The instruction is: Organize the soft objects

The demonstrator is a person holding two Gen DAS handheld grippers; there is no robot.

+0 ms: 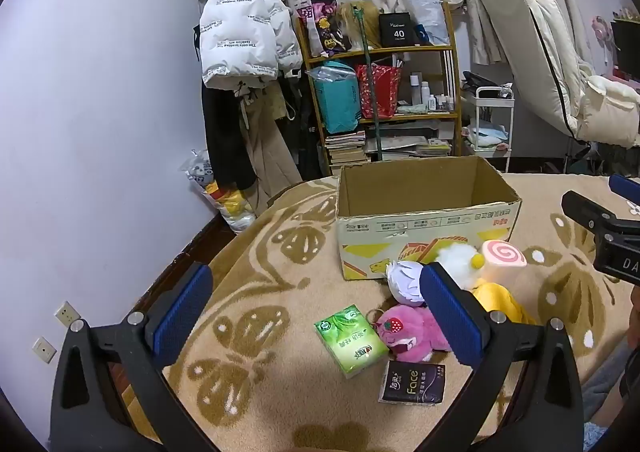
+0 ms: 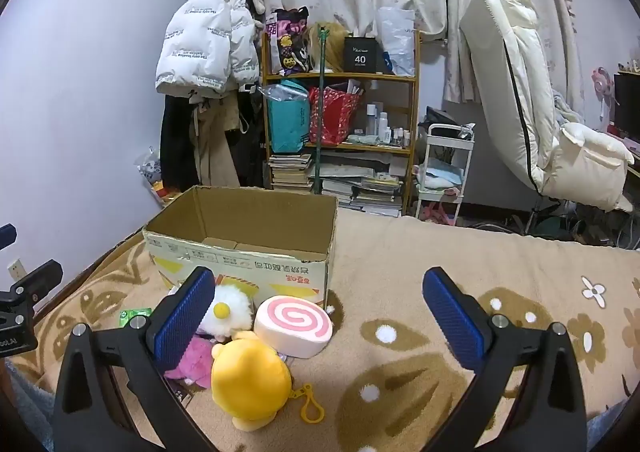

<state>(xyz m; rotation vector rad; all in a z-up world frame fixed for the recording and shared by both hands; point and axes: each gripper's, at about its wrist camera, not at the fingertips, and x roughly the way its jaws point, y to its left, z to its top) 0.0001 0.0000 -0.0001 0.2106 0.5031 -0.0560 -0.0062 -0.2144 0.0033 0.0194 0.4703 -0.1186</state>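
Soft objects on a patterned blanket (image 2: 460,252), located relative to the open cardboard box (image 1: 424,212). Left to right before the box's front wall: green tissue pack (image 1: 350,340) and black tissue pack (image 1: 412,382), nearest the viewer; pink plush (image 1: 408,332); purple-white plush (image 1: 404,280), perhaps touching the box; white fluffy plush (image 2: 226,310); yellow plush (image 2: 250,376); pink swirl cushion (image 2: 294,326). Left tool (image 1: 316,308) and right tool (image 2: 318,312): jaws wide apart, empty.

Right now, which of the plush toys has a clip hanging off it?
The yellow plush, nearest the right wrist camera: a yellow plastic clip lies beside it. The pink plush and white plush show none in that view.
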